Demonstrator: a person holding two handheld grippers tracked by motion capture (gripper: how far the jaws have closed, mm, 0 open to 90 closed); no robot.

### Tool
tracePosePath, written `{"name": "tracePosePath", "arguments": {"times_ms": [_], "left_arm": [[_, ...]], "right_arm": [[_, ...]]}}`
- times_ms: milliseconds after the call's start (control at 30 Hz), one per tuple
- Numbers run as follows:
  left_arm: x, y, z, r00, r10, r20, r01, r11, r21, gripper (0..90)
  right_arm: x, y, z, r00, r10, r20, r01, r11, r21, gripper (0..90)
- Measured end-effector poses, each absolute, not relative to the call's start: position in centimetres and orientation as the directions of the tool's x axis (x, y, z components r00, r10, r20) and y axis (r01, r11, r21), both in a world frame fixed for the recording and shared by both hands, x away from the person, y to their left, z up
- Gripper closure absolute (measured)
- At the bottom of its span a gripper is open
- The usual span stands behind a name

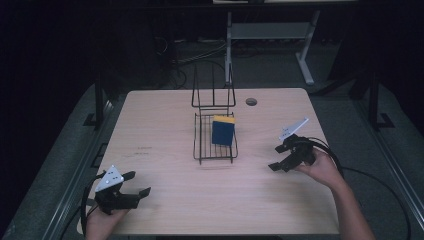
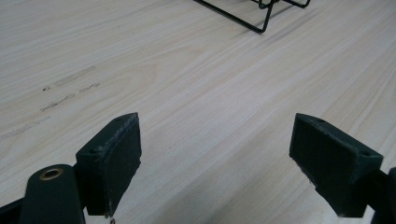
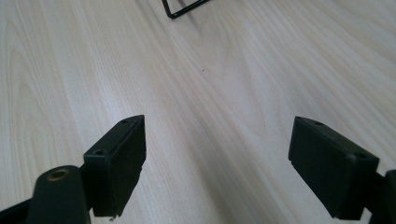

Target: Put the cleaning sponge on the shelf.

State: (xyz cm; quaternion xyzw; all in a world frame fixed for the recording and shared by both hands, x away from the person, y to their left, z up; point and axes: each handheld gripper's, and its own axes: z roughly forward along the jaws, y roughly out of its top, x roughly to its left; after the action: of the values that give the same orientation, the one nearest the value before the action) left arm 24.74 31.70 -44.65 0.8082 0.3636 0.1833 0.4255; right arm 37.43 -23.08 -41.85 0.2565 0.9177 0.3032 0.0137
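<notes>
A black wire rack (image 1: 215, 144) stands at the middle of the light wooden table (image 1: 165, 130), with a blue and yellow sponge (image 1: 223, 131) upright in it. My left gripper (image 1: 137, 184) rests near the table's front left corner, held by a hand, open and holding nothing. My right gripper (image 1: 276, 157) hovers right of the rack, also open and holding nothing. In the left gripper view the jaws (image 2: 217, 158) stand wide apart over bare wood, with a corner of the rack (image 2: 254, 16) at the top. In the right gripper view the gripper (image 3: 217, 161) is spread likewise, with a rack corner (image 3: 180, 9) ahead.
A round cable hole (image 1: 251, 102) sits in the table behind the rack. Faint marks (image 1: 144, 150) show on the wood left of the rack. Cables trail from both grippers. Dark floor and desk legs (image 1: 305, 60) lie beyond the far edge.
</notes>
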Motion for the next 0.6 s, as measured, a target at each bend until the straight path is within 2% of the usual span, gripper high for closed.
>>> {"name": "tracePosePath", "arguments": {"times_ms": [600], "left_arm": [[24.7,31.6,-44.7,0.671,0.742,-0.015,0.435,-0.376,0.818,16.2]], "right_arm": [[35.8,-24.8,-42.9,-0.855,0.500,0.136,0.482,0.672,0.561,18.6]]}}
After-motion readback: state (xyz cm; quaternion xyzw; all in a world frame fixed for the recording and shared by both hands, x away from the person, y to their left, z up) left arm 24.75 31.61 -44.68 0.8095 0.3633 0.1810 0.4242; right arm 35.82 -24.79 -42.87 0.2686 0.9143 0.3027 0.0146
